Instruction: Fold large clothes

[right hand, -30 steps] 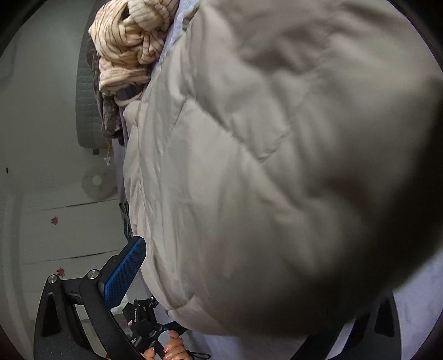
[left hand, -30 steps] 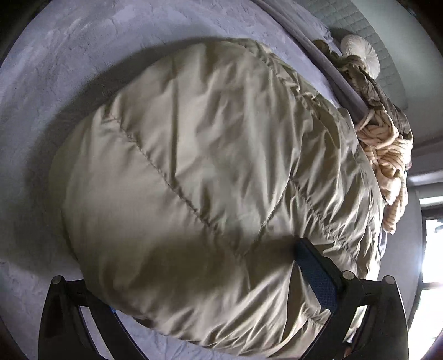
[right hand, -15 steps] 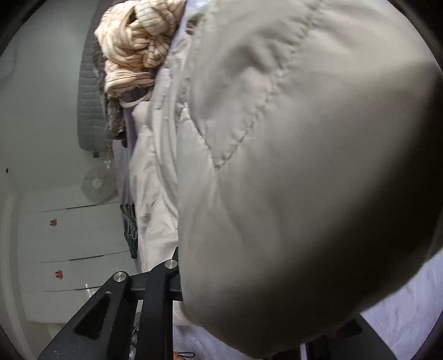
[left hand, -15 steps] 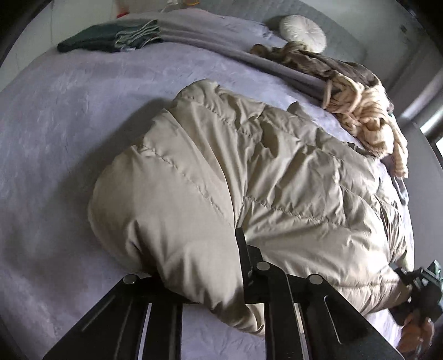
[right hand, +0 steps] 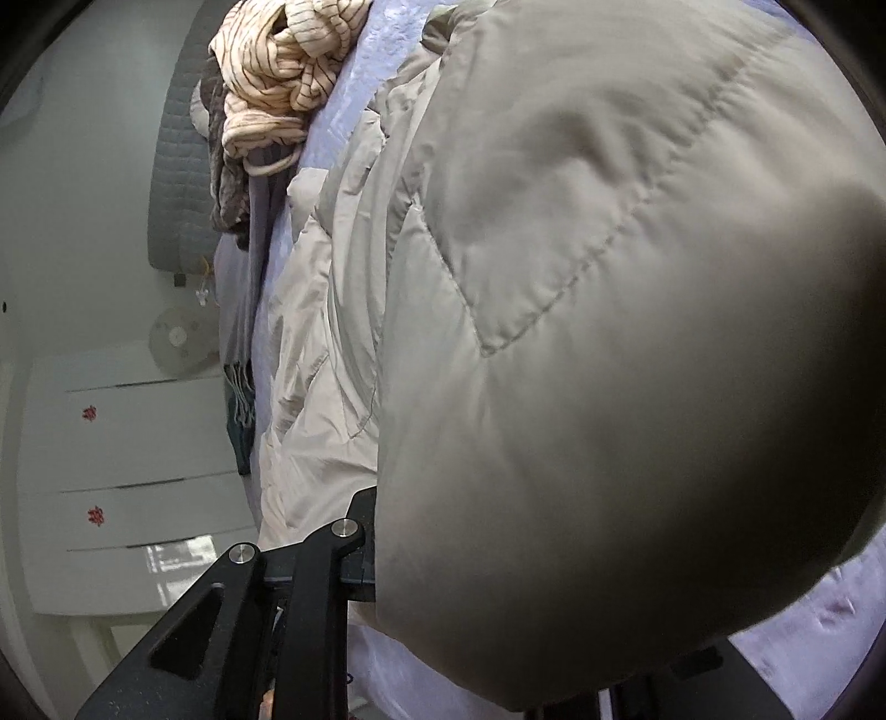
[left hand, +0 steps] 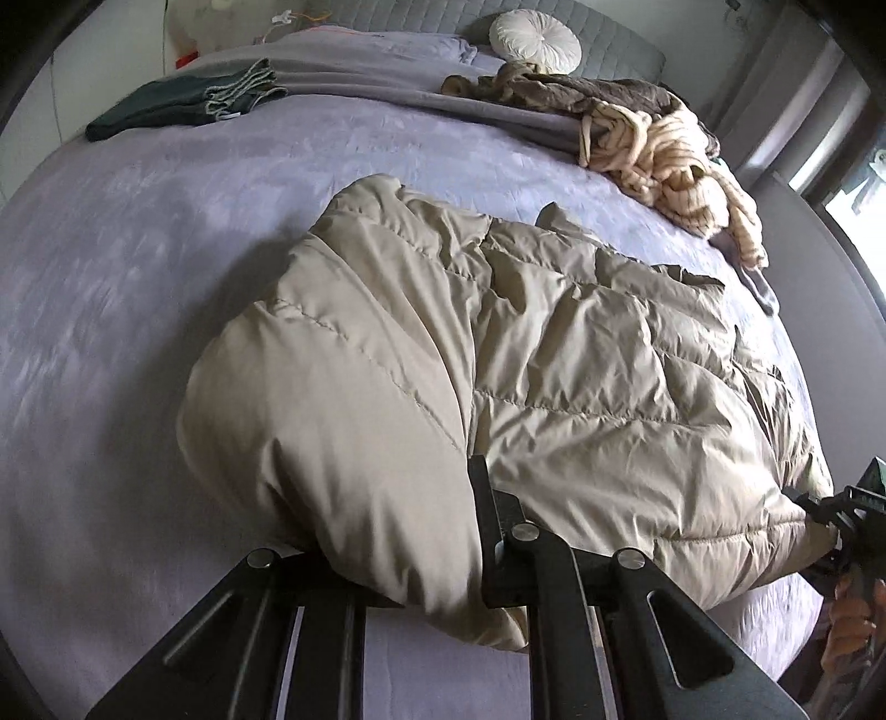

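Beige puffer jacket (left hand: 554, 360) on bed (left hand: 138, 277), long axis running from left gripper (left hand: 443, 531) to right gripper (left hand: 819, 515); both jaws clenched on its near edge.

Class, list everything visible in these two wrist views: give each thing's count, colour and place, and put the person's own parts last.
puffer jacket: one, beige, mid-bed, near edge gripped by both grippers
bedspread: one, lilac-grey, covering the bed
striped garment: one, cream, bunched at far right
brown garment: one, beside the striped one
dark green cloth: one, folded, far left
round cushion: one, white, at the headboard
drawer unit: one, white, beside the bed
left gripper: black, shut on the jacket
right gripper: black, shut on the jacket
hand: one, holding the right gripper
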A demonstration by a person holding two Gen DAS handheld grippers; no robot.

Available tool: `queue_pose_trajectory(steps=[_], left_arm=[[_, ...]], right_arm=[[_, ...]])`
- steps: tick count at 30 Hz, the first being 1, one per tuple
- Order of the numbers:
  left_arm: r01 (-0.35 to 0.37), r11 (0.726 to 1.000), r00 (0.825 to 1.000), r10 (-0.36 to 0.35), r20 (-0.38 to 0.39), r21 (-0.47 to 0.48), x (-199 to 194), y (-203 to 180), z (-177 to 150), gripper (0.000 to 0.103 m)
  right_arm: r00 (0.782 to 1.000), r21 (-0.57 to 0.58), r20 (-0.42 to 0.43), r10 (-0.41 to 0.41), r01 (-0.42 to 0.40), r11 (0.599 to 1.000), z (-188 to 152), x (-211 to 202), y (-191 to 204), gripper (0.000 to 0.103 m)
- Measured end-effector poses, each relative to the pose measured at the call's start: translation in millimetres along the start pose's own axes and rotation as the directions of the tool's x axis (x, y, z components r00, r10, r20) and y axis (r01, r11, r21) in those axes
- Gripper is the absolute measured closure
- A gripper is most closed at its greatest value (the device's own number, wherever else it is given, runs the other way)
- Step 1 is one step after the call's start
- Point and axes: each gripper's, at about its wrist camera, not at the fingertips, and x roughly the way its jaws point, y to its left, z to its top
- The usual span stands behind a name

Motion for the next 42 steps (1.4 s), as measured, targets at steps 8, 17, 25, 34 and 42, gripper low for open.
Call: queue_pose_trajectory(steps=[8, 17, 25, 34, 42], left_arm=[[-0.043, 0.999, 0.995, 0.042, -0.090, -0.010, -31.0, -14.0, -83.7, 0.086], [-0.107, 0.992, 0.984, 0.096, -0.149, -0.068, -49.9, 1.2, -106.4, 0.078], [-0.236, 0.963, 0.968, 0.221, -0.115, -0.128, -93.5, 29.2, -112.5, 0.078], [-0.271, 0.949, 0.955, 0.243, -0.173, -0.164, -96.3, 35.4, -108.4, 0.078], [-0.304, 0.944, 0.944, 0.279, -0.178, -0.132, -112.5, 5.5, -112.5, 0.078]], right_arm=[[0.997, 0.001, -0.074, -0.012, 0.012, 1.000, -30.0, -33.1, -39.9, 0.080], [0.989, 0.005, -0.113, -0.092, 0.093, 0.996, -33.2, -40.3, -49.7, 0.058], [0.972, -0.093, -0.135, -0.193, 0.181, 0.979, -45.6, -60.9, -30.9, 0.056], [0.966, -0.267, -0.122, -0.229, 0.190, 0.945, -70.6, -74.7, 4.8, 0.056], [0.955, -0.373, -0.123, -0.269, 0.207, 0.904, -83.6, -75.3, 24.6, 0.036]])
